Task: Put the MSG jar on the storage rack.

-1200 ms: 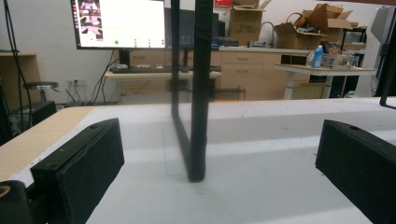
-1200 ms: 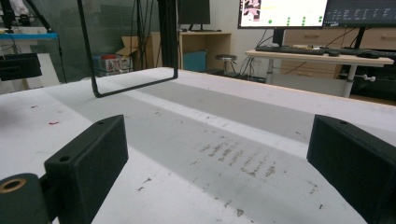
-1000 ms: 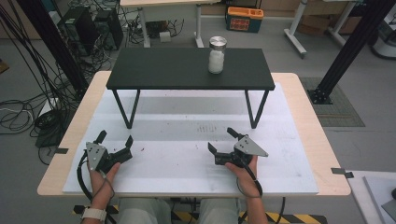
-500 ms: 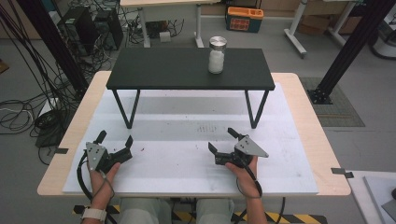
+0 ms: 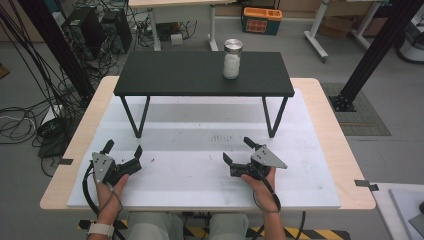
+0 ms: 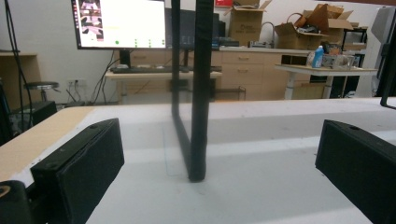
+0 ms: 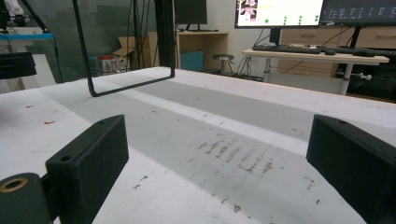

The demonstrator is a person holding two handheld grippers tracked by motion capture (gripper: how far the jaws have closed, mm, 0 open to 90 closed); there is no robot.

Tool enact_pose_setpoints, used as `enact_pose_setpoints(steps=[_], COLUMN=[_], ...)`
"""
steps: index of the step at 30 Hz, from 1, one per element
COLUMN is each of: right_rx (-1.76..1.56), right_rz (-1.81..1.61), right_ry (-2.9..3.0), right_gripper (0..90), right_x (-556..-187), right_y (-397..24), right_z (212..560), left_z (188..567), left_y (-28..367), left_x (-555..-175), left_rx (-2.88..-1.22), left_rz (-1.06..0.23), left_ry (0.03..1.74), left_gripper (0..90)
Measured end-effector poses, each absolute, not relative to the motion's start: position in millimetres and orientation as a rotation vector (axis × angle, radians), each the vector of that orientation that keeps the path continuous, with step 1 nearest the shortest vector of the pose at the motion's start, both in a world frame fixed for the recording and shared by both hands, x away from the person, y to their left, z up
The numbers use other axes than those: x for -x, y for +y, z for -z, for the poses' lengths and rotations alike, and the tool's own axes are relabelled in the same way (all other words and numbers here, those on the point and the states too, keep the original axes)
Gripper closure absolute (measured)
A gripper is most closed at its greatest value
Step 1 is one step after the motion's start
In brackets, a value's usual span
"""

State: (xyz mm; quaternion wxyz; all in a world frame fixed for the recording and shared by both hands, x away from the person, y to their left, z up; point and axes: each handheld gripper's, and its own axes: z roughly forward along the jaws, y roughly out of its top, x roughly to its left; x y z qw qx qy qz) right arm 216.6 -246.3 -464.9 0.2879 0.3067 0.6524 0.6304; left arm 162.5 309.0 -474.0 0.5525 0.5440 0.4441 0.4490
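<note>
White surface (image 5: 200, 165) under your hands: nothing has shifted in the past second. Left tool (image 5: 122, 150) and right tool (image 5: 237, 150) rest wide and empty, well short of the jar (image 5: 232, 59) on the black shelf (image 5: 175, 75).

- Jar (image 5: 232, 59) on the black shelf (image 5: 200, 75): white contents, too small to identify.
- Left gripper view: shelf leg (image 6: 198, 93) cut off by the top edge.
- Monitor (image 6: 119, 23) text too blurred to read; its top is cropped.
- High view: person's forearms and lap cut off at the bottom edge.
- Right gripper view: both jaws run out of frame at the bottom.
</note>
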Motion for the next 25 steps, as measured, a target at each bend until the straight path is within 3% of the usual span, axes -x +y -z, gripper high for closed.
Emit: enact_pose_setpoints(steps=[25], right_rx=[-0.821], right_rz=[-1.679], right_ry=[1.744], right_gripper=[5.3], right_x=[-216.7], right_y=[-245.8], right_z=[464.5], left_z=[474.0], left_y=[309.1], left_x=[-162.5], left_rx=[-1.286], left_rz=[-1.061], left_ry=[1.05], left_gripper=[1.3])
